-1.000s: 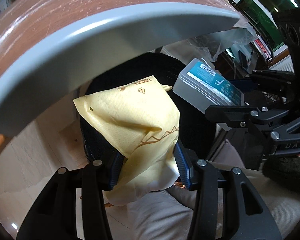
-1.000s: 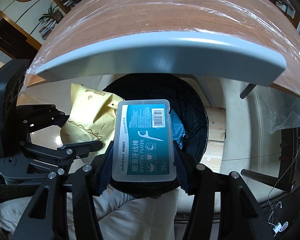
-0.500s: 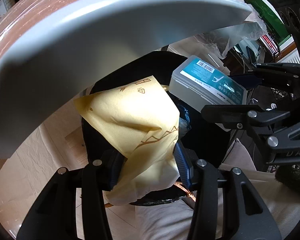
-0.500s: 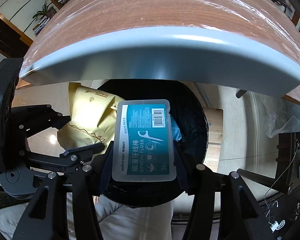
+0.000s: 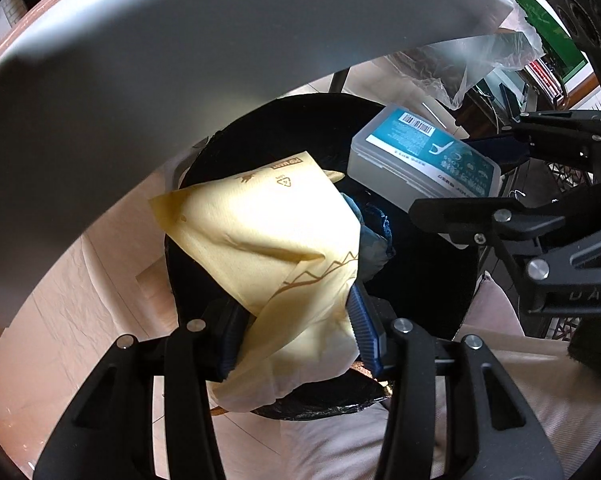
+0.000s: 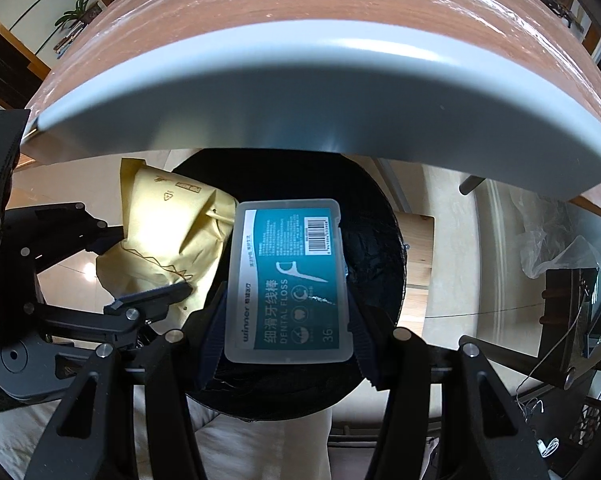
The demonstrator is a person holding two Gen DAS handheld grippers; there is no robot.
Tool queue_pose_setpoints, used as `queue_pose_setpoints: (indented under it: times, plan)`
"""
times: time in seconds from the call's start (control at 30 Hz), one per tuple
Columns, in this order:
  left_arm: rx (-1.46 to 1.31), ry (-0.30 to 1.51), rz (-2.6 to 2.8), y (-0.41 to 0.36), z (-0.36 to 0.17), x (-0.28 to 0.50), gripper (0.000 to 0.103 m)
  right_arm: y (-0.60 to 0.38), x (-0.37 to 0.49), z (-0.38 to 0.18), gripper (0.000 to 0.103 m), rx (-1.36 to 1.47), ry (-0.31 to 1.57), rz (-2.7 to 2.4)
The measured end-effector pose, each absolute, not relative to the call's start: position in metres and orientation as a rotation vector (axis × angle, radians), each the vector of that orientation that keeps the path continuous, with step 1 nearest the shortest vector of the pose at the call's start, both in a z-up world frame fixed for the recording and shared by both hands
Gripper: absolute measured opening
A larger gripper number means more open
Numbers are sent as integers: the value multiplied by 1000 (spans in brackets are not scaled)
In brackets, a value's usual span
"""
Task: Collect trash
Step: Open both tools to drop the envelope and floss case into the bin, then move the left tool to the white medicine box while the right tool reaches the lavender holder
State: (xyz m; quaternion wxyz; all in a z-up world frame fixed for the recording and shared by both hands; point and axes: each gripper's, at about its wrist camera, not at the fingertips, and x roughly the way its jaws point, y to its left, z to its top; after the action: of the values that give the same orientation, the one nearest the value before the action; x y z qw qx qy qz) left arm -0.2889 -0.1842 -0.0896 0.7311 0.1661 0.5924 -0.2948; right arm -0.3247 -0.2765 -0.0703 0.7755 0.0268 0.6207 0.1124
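Both claws clamped: left claw (image 5: 296,328) wrapper (image 5: 268,240), right claw (image 6: 284,332) floss box (image 6: 288,280).

We can't see the bottom of the round black-lined trash bin (image 5: 300,128); it's all dark inside. The crumpled yellow paper wrapper (image 5: 268,240) hides pt of a blue scrap (image 5: 374,236) behind it, so we can't tell what that is. Small print on the clear plastic dental floss box w/ teal label (image 6: 288,280) is too tiny. The wood-top worktop w/ grey rim (image 6: 300,92) is cut off at the edges.
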Motion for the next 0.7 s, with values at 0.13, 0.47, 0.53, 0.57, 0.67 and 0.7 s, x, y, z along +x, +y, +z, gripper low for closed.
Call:
queue_pose_setpoints:
  times: [0.13,0.47,0.53,0.57,0.67,0.7]
  plan:
    - [345,1261,-660,-181,-84,-289,53,-283,-326,-72,55,96,1344,252]
    - [195,1225,-728,-152,-29,-296,84,-318,-352,-10,76,232,1212,271]
    - [140,1168,-772,-140,5,-299,84,-323,-358,24,76,229,1122,295]
    - [117,1121,-792,-135,25,-298,86,-324,-359,40,80,214,1075,301]
    - [136,926,-737,-128,75,-285,101,-325,-352,82,99,118,904,262]
    - [155,866,-687,-126,86,-275,101,-324,-344,92,99,84,850,248]
